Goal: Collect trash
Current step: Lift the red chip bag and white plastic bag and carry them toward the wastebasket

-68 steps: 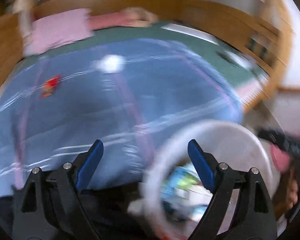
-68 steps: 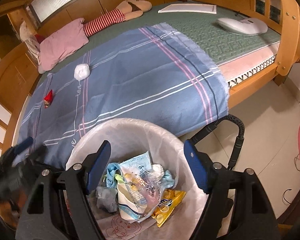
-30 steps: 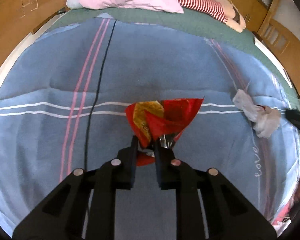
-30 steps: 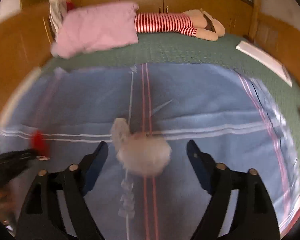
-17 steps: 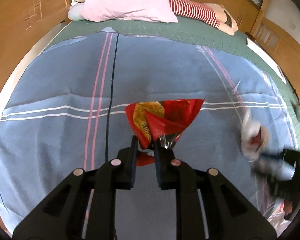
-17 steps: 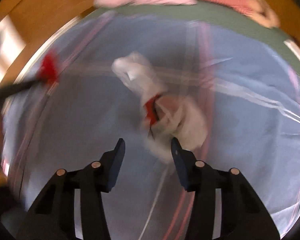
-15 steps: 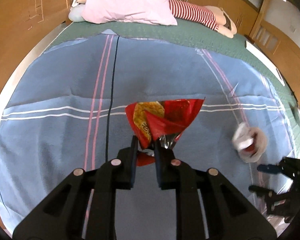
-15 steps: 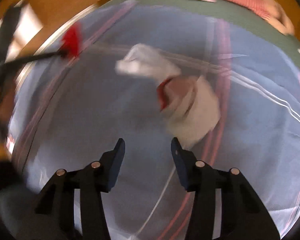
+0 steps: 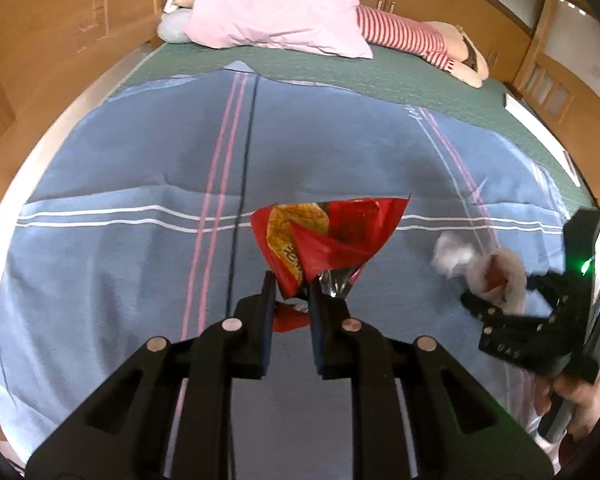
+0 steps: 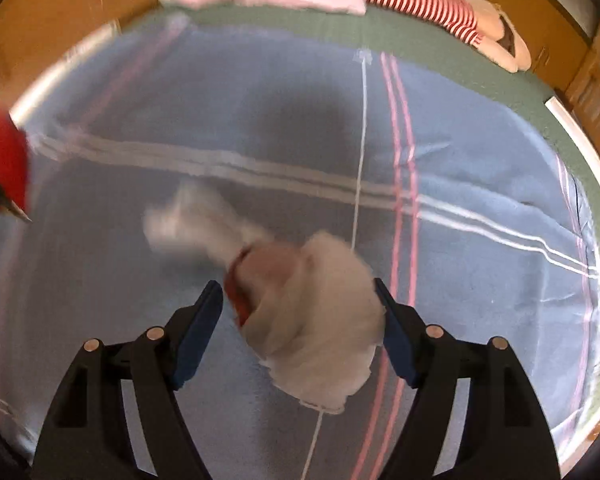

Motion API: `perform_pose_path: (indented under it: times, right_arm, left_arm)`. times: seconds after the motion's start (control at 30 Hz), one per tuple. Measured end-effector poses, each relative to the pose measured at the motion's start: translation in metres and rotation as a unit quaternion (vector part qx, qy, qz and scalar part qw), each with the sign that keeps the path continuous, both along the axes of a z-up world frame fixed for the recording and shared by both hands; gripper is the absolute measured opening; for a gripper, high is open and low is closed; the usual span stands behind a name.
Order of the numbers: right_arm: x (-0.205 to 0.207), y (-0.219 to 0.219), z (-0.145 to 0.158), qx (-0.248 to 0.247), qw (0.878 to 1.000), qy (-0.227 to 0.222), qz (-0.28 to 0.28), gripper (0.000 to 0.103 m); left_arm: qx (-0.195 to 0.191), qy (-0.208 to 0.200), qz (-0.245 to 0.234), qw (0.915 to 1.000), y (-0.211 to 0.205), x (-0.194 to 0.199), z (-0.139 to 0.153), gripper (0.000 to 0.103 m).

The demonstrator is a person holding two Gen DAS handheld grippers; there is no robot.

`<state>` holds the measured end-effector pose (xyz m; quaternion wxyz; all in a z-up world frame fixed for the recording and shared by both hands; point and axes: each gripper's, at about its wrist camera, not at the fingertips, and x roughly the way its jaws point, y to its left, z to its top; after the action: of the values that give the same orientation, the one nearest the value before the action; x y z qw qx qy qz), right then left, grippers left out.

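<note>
My left gripper (image 9: 291, 280) is shut on a red and yellow snack wrapper (image 9: 324, 240) and holds it above the blue striped blanket (image 9: 120, 264). A crumpled white plastic bag with something red inside (image 10: 308, 320) lies on the blanket between the open fingers of my right gripper (image 10: 300, 304). The same bag (image 9: 496, 276) shows in the left wrist view at the right, with my right gripper (image 9: 512, 292) around it. The red wrapper (image 10: 4, 168) shows blurred at the left edge of the right wrist view.
A pink pillow (image 9: 276, 8) and a doll with striped red and white legs (image 9: 412, 40) lie at the head of the bed. Wooden bed walls (image 9: 60, 32) rise on the left and right. A green mat (image 9: 380, 80) lies beyond the blanket.
My left gripper has lifted the red wrapper and holds it steady. My right gripper has moved down onto the white bag, so the bag now sits between its open fingers.
</note>
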<state>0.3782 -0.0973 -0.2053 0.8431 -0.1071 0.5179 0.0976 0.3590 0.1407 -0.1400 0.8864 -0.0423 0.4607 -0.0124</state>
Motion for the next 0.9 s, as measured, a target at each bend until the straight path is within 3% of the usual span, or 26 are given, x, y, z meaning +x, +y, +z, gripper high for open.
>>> perform_pose_path:
  times: [0.07, 0.1, 0.23, 0.33, 0.63, 0.9]
  right_arm:
    - [-0.012, -0.011, 0.003, 0.038, 0.999, 0.005, -0.010, 0.033]
    - [-0.019, -0.018, 0.006, 0.055, 0.998, 0.013, -0.017, 0.030]
    - [-0.077, -0.064, 0.042, 0.151, 0.987, -0.010, -0.044, 0.030]
    - [-0.125, -0.091, 0.069, 0.193, 0.979, -0.033, -0.050, 0.030]
    - [-0.258, -0.154, 0.136, 0.229, 0.965, -0.106, -0.071, 0.030]
    - [-0.337, -0.196, 0.157, 0.221, 0.956, -0.155, -0.112, 0.031]
  left_arm:
    - [0.024, -0.018, 0.012, 0.9995, -0.001, -0.006, 0.007, 0.016]
    - [0.039, -0.031, 0.020, 0.9985, -0.004, -0.012, 0.013, 0.016]
    - [0.101, -0.091, 0.038, 0.9900, -0.022, -0.051, 0.044, 0.016]
    - [0.093, -0.123, 0.046, 0.9870, -0.037, -0.094, 0.073, 0.016]
    - [0.092, -0.185, -0.008, 0.9784, -0.116, -0.217, 0.129, 0.016]
    - [0.089, -0.203, -0.051, 0.9738, -0.166, -0.275, 0.134, 0.016]
